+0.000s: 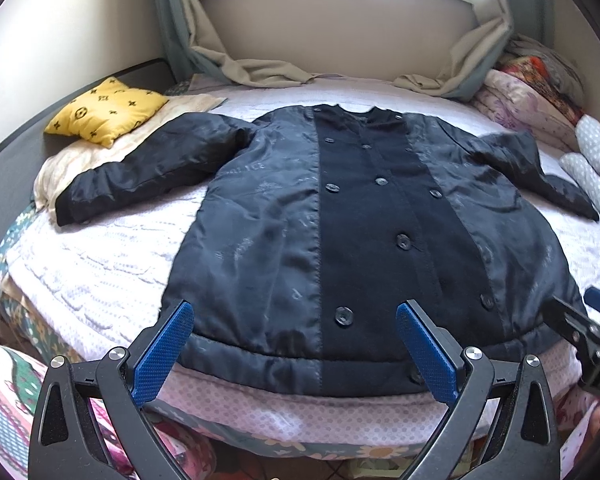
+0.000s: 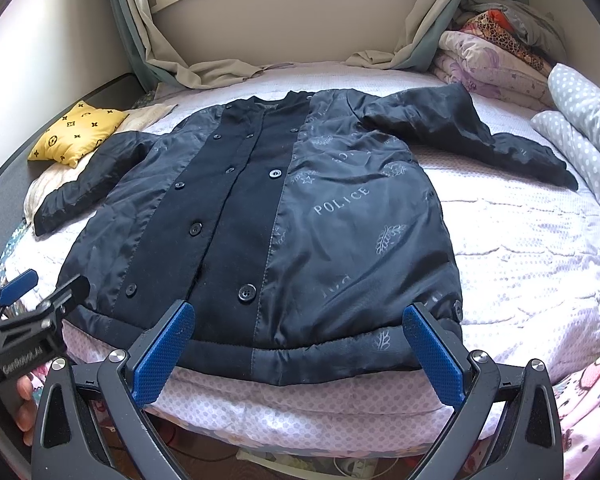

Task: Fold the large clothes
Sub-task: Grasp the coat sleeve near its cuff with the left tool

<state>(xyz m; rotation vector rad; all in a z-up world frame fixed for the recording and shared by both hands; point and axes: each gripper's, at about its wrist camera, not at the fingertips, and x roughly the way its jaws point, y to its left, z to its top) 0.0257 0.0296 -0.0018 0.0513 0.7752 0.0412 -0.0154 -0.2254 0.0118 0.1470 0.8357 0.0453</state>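
Observation:
A large dark navy coat (image 1: 340, 216) with buttons and shiny lining panels printed "POLICE" lies flat and spread on the bed, collar far, hem near, both sleeves out to the sides. It also fills the right wrist view (image 2: 300, 216). My left gripper (image 1: 296, 316) is open and empty, just above the hem's left part. My right gripper (image 2: 300, 320) is open and empty, just above the hem's right part. Each gripper shows at the other's view edge: the right one in the left wrist view (image 1: 580, 328), the left one in the right wrist view (image 2: 32, 304).
The bed (image 1: 100, 264) has a white textured cover. A yellow patterned pillow (image 1: 104, 112) lies at the far left. Folded quilts (image 2: 496, 56) and dotted grey bedding (image 2: 584, 120) are piled at the right. Curtains (image 1: 260, 68) hang onto the far edge under a window.

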